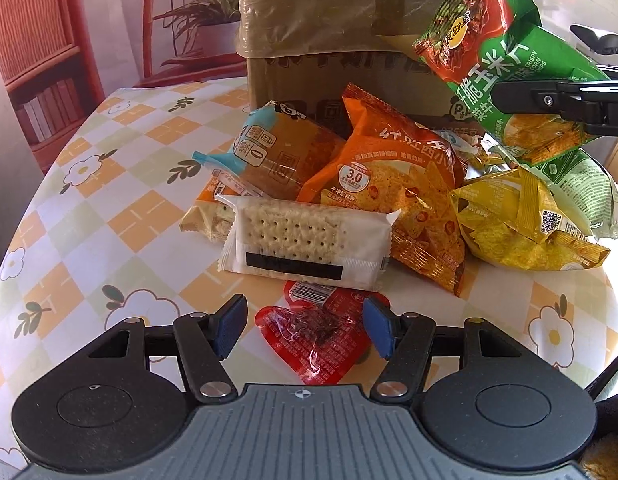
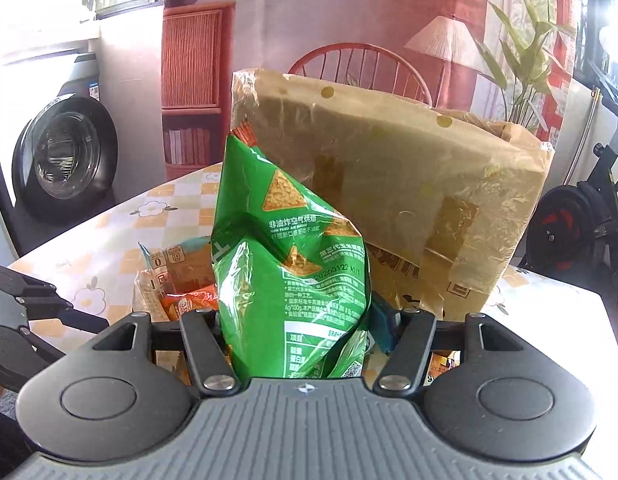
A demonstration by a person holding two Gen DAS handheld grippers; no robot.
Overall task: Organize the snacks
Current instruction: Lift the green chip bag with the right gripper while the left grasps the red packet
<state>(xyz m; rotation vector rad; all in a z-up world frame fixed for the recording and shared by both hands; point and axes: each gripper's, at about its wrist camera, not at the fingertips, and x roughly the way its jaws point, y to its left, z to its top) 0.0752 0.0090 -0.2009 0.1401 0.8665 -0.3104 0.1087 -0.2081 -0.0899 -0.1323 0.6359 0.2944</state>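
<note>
Green corn chip bag [image 2: 293,264] clamped in right tool [image 2: 299,320], raised in front of the cardboard box [image 2: 389,184]. Left tool [image 1: 303,326] jaws apart over a red snack packet [image 1: 317,340]. Counter [image 1: 89,208]: checked floral cloth. Left view only: cracker pack [image 1: 305,244], orange bag [image 1: 393,176], yellow bag [image 1: 517,220]. Right view only: washing machine [image 2: 65,156], exercise bike [image 2: 581,216].

Left gripper [image 1: 305,328] agape, right gripper [image 2: 295,320] clamped.
</note>
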